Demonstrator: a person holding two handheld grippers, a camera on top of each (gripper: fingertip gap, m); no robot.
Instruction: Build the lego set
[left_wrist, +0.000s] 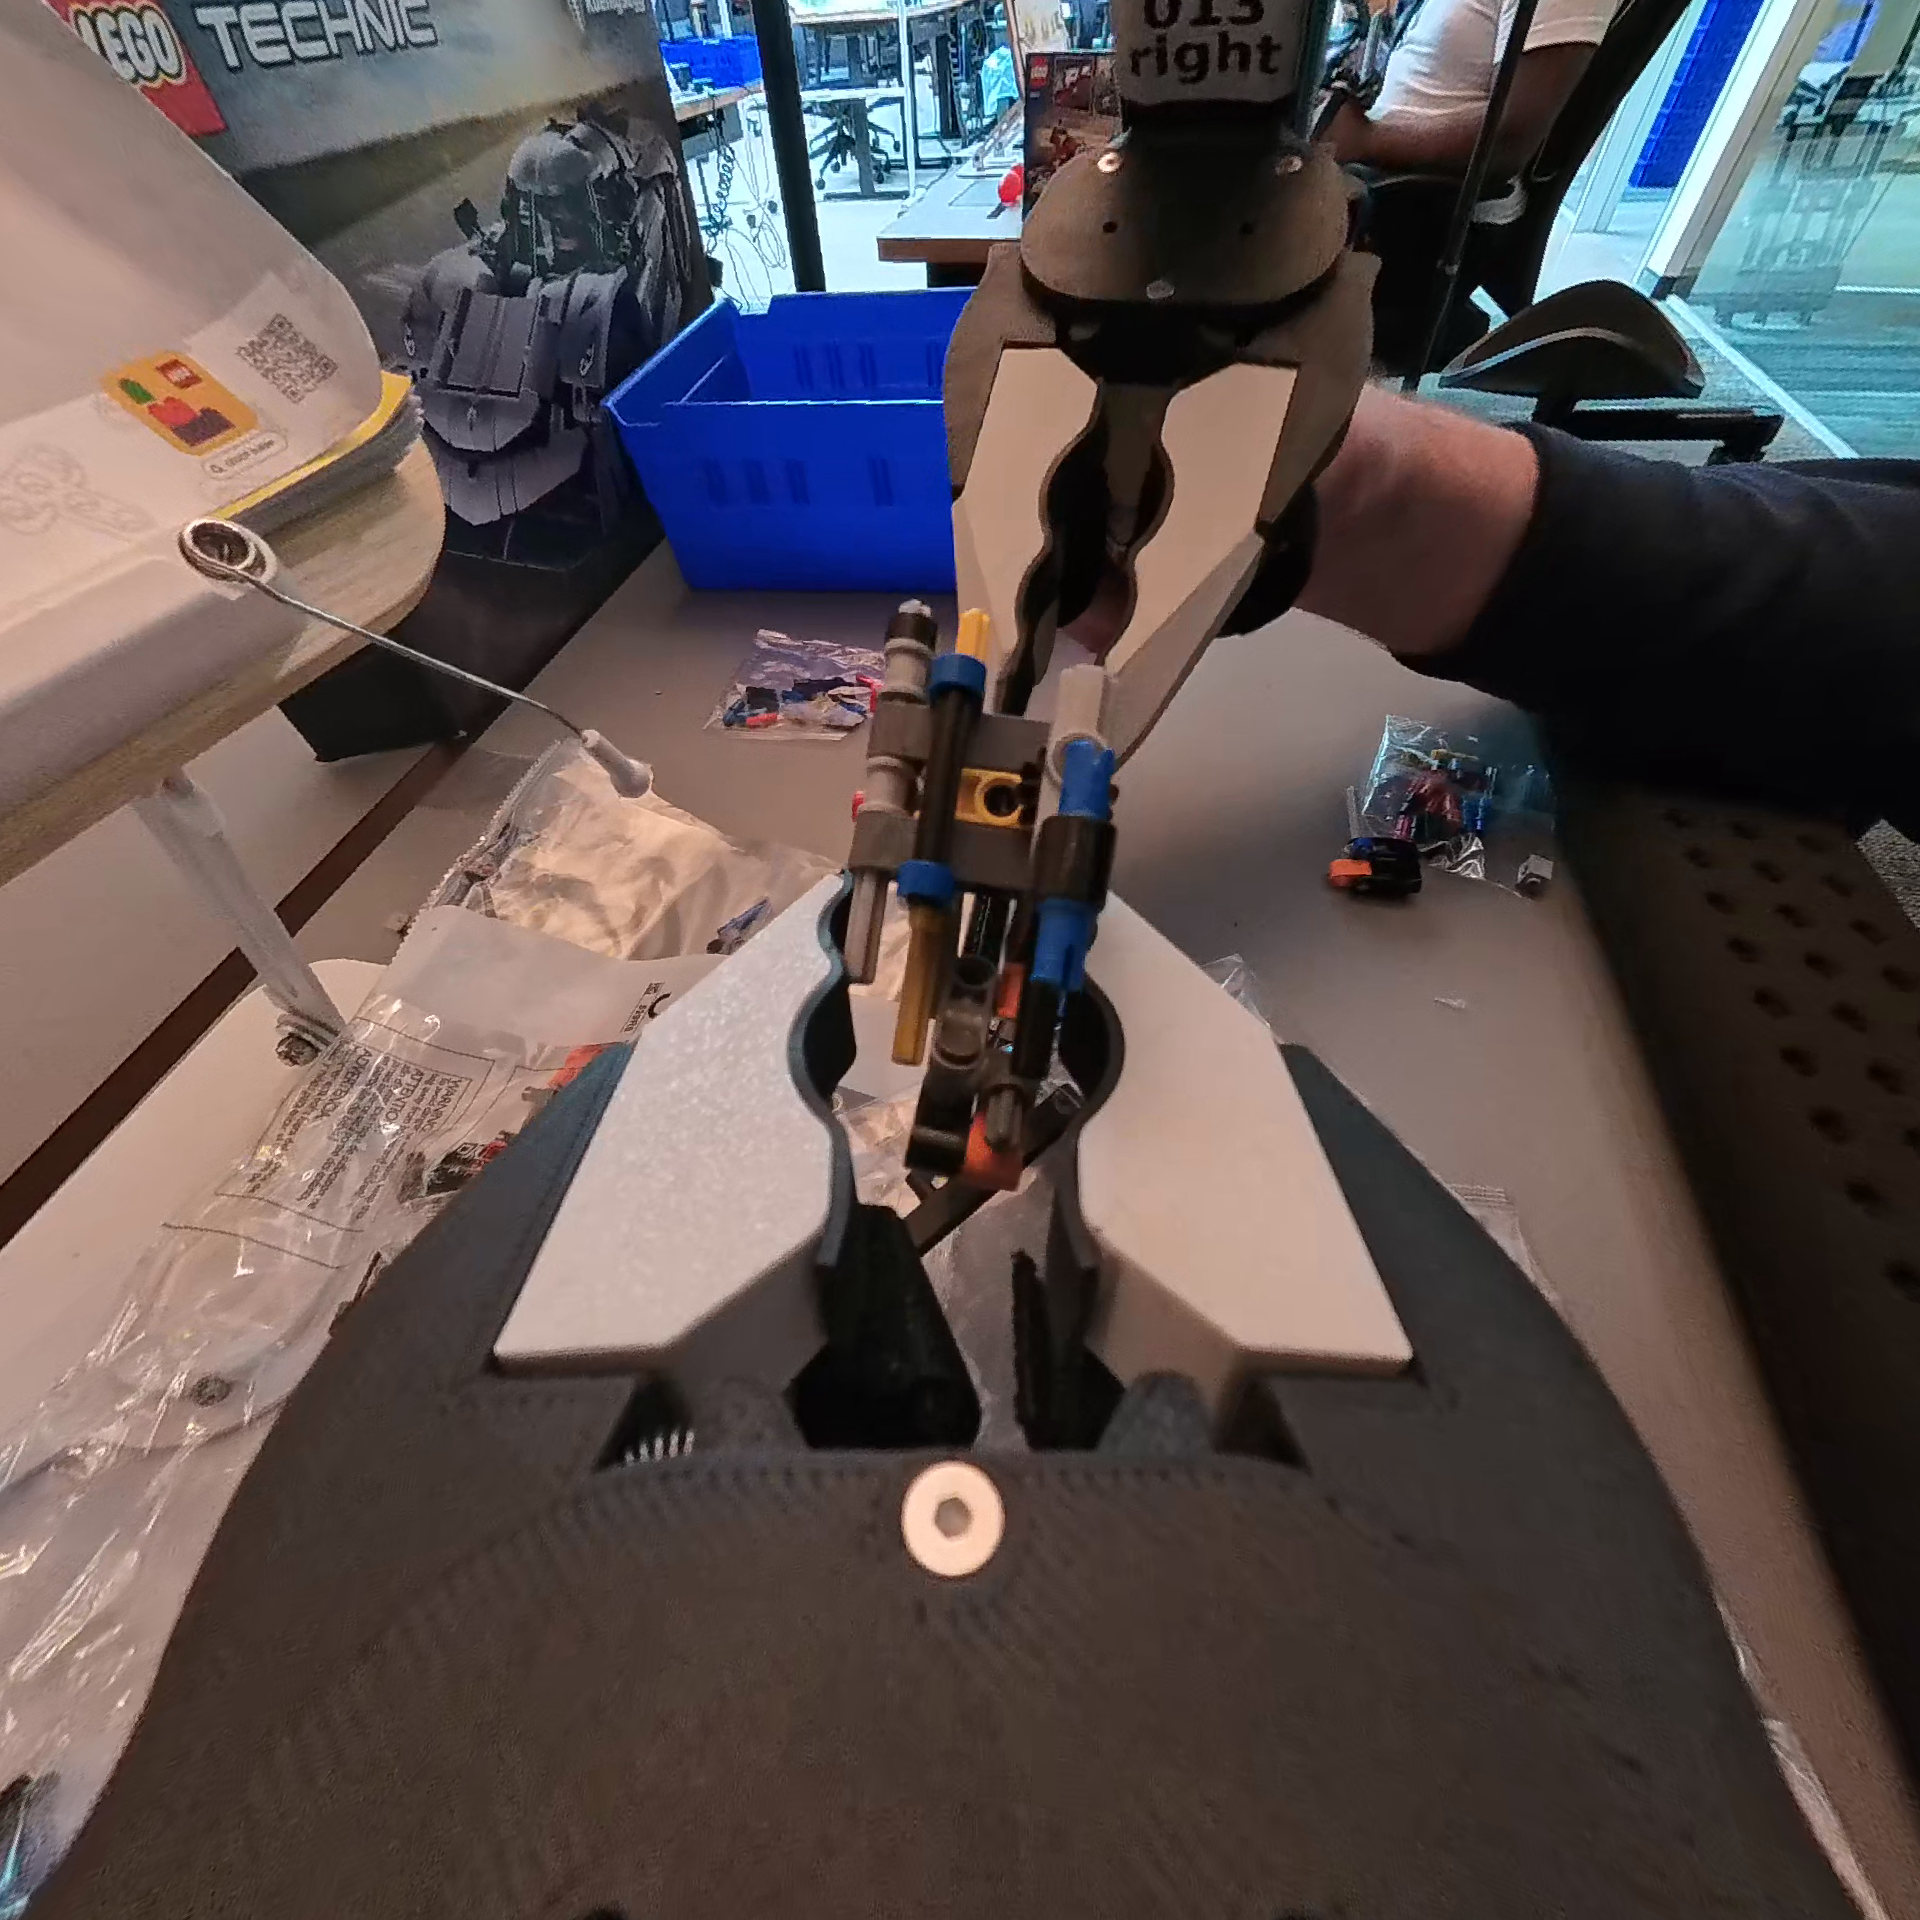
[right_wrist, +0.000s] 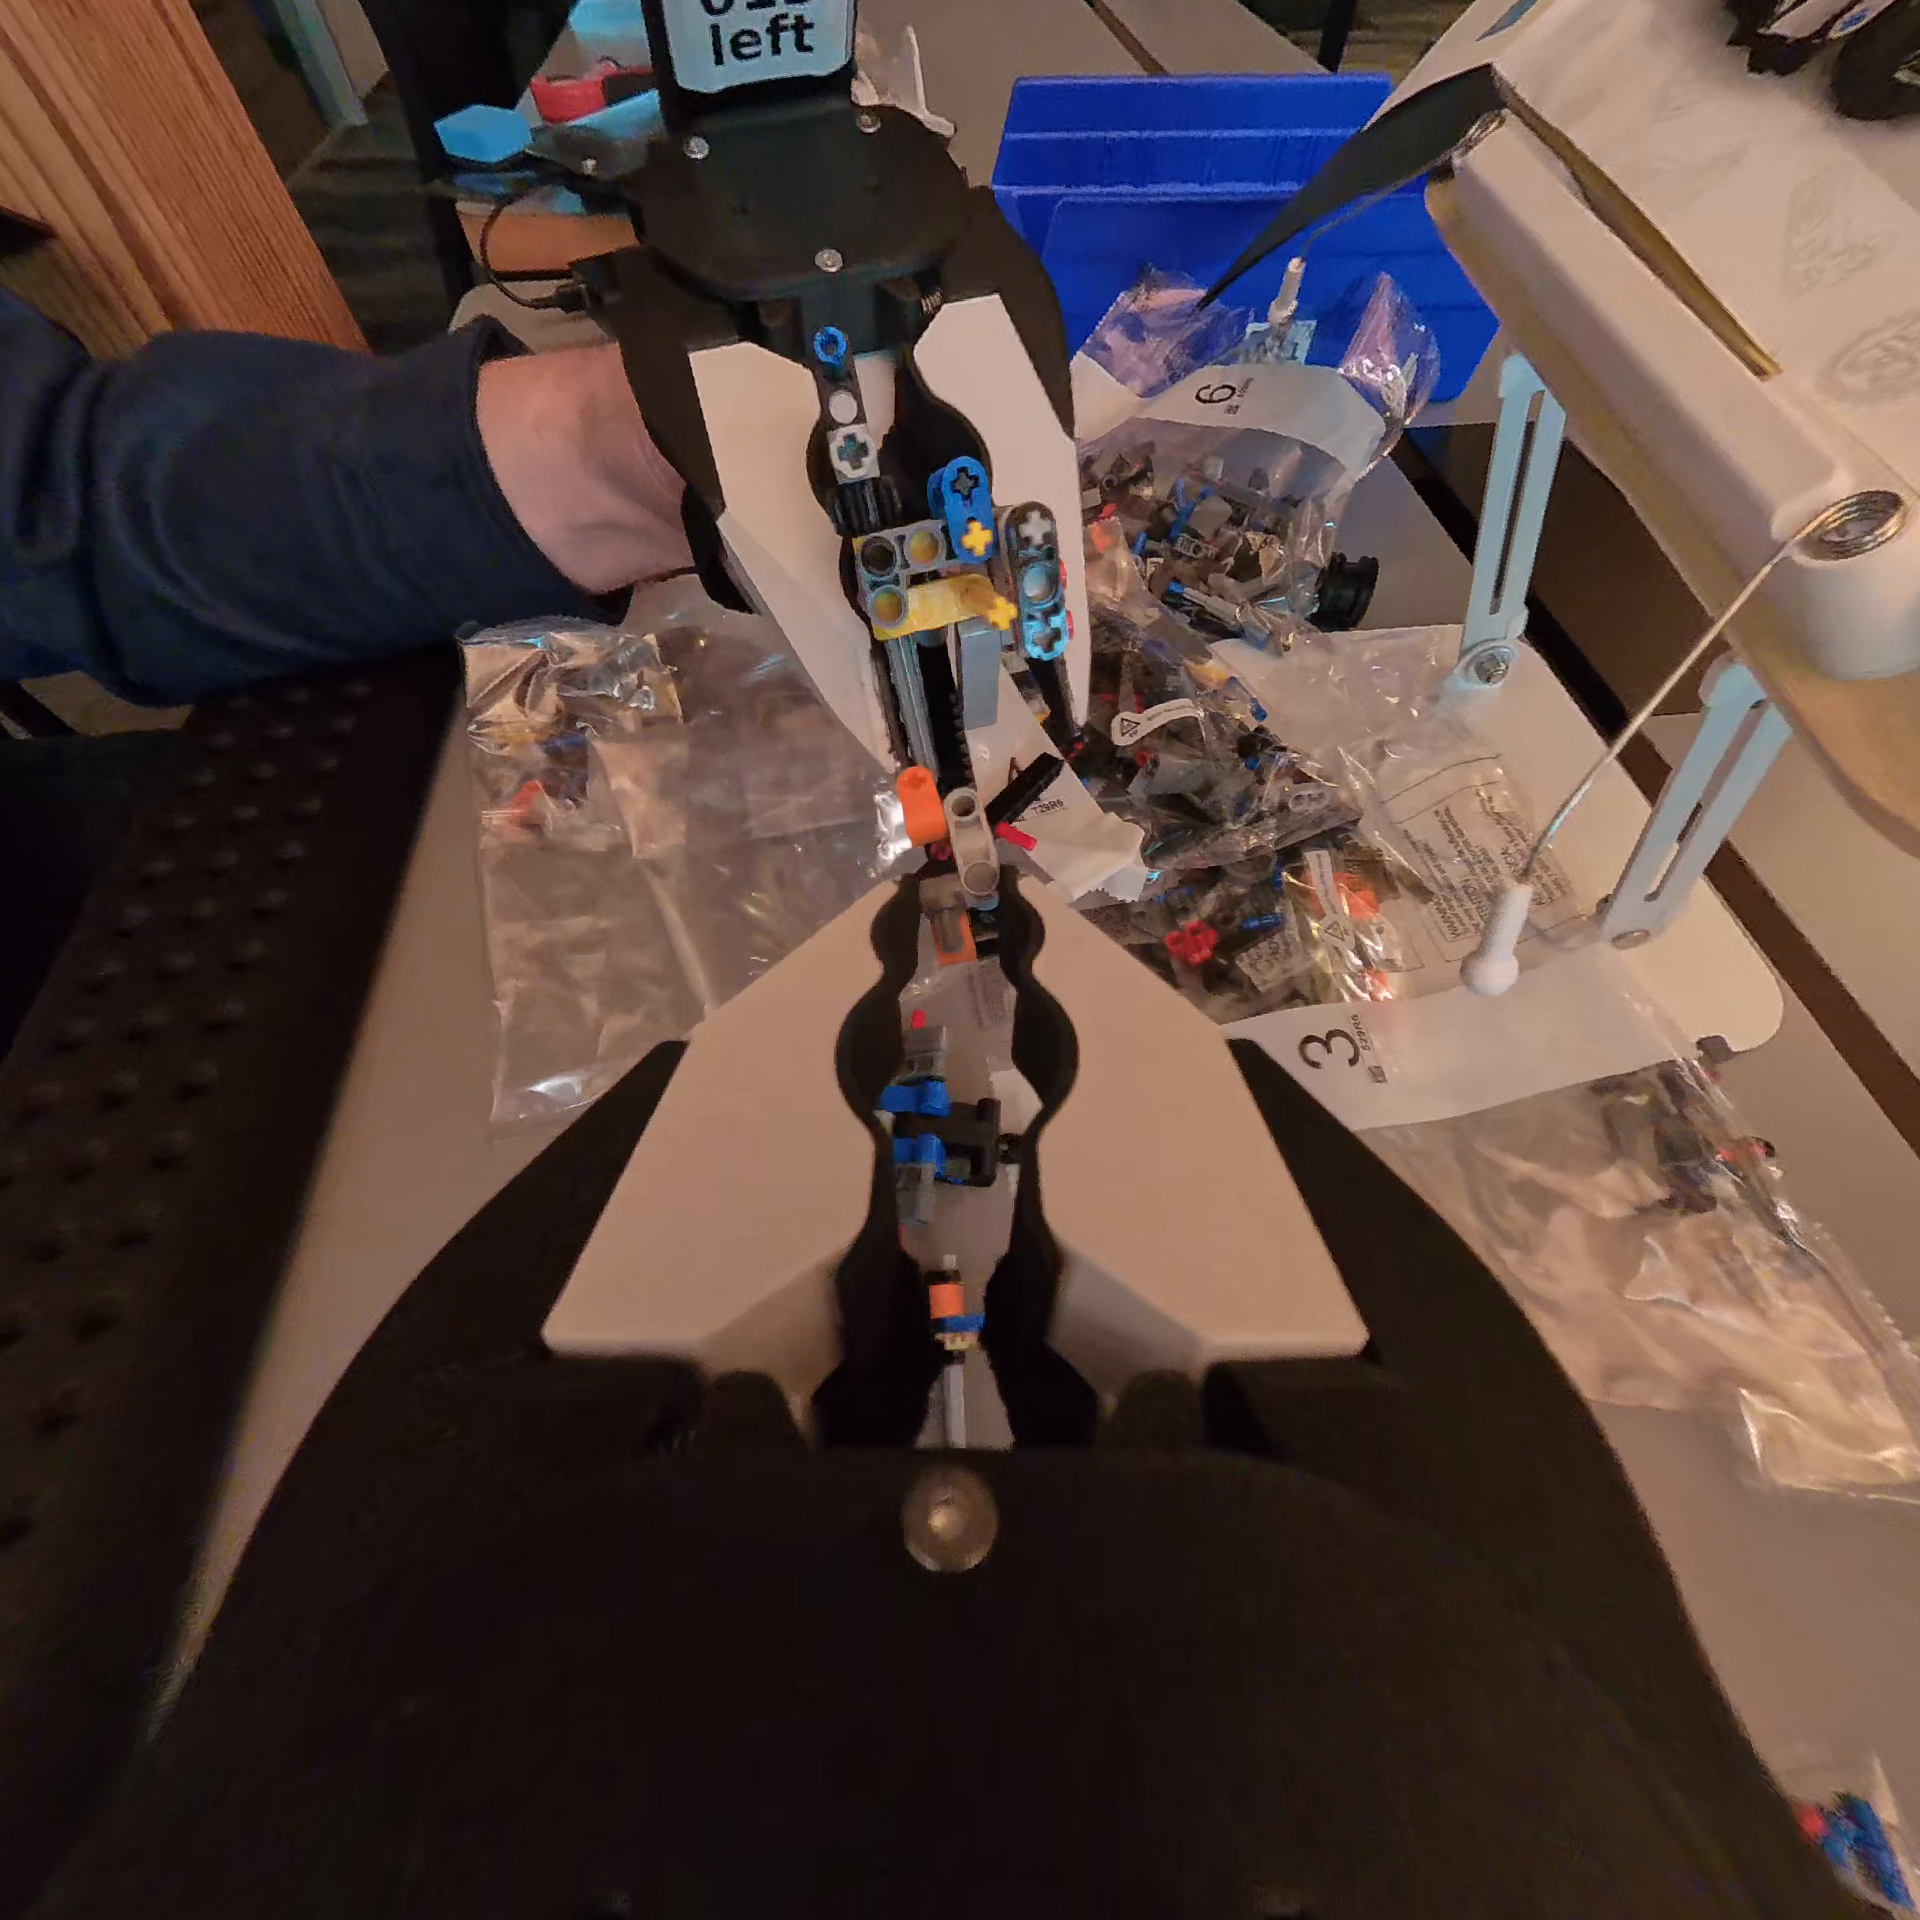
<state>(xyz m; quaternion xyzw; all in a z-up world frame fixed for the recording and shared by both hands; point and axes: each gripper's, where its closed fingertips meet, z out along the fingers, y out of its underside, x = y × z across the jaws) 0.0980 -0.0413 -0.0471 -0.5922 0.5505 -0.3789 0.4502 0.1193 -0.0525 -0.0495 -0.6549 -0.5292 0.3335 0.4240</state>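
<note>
A partly built Technic assembly (left_wrist: 977, 894) is being held in the air above the grey worktop (left_wrist: 1299, 997), between the two grippers. It is being pinched at its near end by the left gripper (left_wrist: 961, 1029), whose fingers are closed round its lower beams. The right gripper (left_wrist: 1060, 675) is being pressed together on a small pale connector (left_wrist: 1075, 707) at the assembly's far end.

The assembly's long axis is being kept roughly in line with both sets of fingers, running from one gripper to the other, with its axles and blue bushes (left_wrist: 956, 675) pointing toward the right gripper.

A likely risk: if the connector is being pushed off-axis, the assembly could be twisted in the left grip, or loosely seated pins could be popped out and dropped among the clear parts bags (right_wrist: 1226, 790) lying below.
</note>
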